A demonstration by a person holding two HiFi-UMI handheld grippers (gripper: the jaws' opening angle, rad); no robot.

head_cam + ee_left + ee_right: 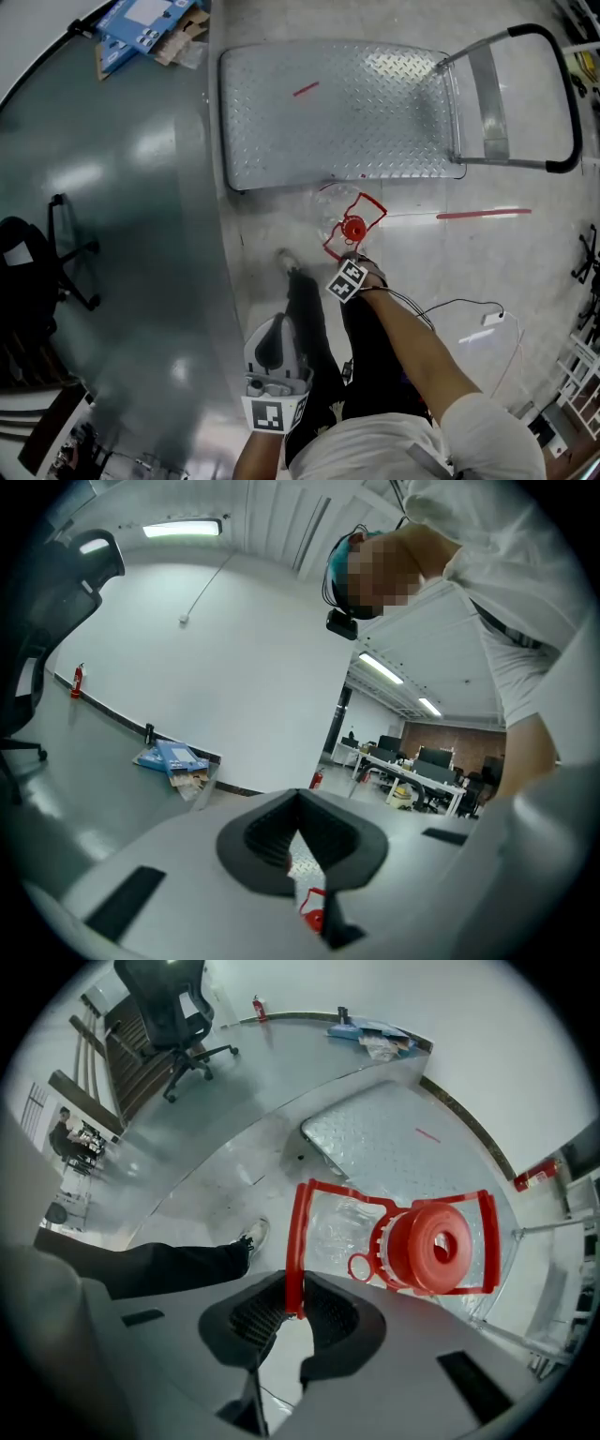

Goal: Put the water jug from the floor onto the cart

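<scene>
The water jug (pixel 336 214) is clear with a red cap (pixel 353 228) and a red carrying frame, and it stands on the floor against the near edge of the cart's metal deck (pixel 337 112). My right gripper (pixel 357 255) points straight down over it. In the right gripper view the jug's cap (pixel 436 1246) sits just ahead, and my right gripper (pixel 292 1302) is shut on one bar of the red handle (pixel 298 1232). My left gripper (pixel 272 330) hangs low by the person's legs, shut and holding nothing; its own view (pixel 300 829) shows a sliver of the cart (pixel 302 866).
The cart's push handle (pixel 562 103) rises at its right end. A black office chair (pixel 37 262) stands far left and blue boxes (pixel 141 23) lie at the back. A white cable (pixel 469 309) runs on the floor at right. The person's shoe (pixel 289 261) is beside the jug.
</scene>
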